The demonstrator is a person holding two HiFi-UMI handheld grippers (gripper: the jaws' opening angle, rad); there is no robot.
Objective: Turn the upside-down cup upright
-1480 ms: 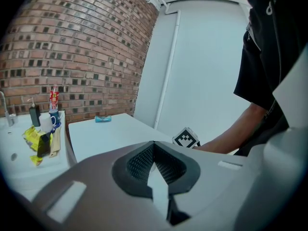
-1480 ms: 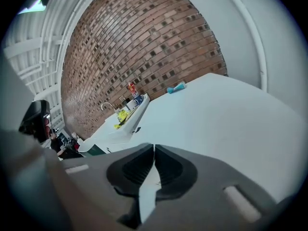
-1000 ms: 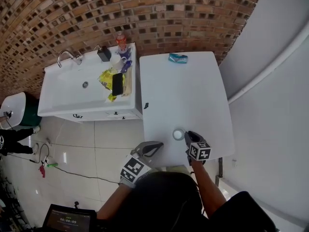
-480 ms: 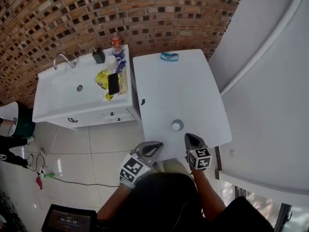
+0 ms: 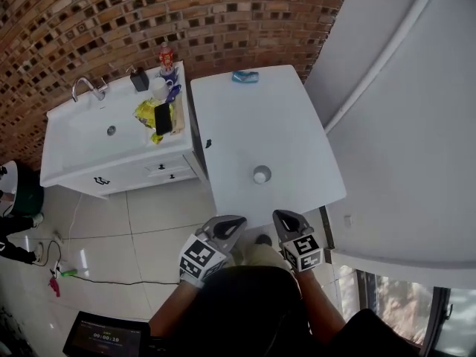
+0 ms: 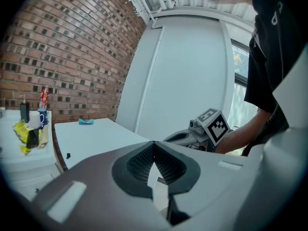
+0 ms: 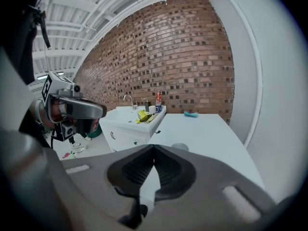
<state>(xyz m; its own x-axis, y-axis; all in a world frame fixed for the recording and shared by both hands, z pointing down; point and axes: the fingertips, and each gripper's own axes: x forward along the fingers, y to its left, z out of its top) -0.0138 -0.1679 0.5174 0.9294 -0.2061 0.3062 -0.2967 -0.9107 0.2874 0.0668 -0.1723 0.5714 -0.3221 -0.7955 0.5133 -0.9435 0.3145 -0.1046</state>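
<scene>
A small grey cup (image 5: 261, 174) stands alone on the white table (image 5: 253, 125), near its front edge. Whether its opening faces up or down is unclear. In the right gripper view only the cup's (image 7: 180, 147) top shows above the jaws. My right gripper (image 5: 280, 215) is shut and empty, held off the table's front edge, short of the cup. My left gripper (image 5: 235, 220) is also shut on nothing, beside it to the left. Each gripper view shows its own jaws meeting, the left gripper (image 6: 154, 142) and the right gripper (image 7: 154, 146).
A white sink cabinet (image 5: 82, 143) with a tap (image 5: 83, 88), bottles and a yellow packet (image 5: 146, 112) adjoins the table's left side. A teal object (image 5: 245, 76) lies at the table's far end. A brick wall stands behind, a white wall on the right.
My right gripper has drawn back from beside the cup to off the table's front edge. The cup stays in place on the table. The head view has moved back.
</scene>
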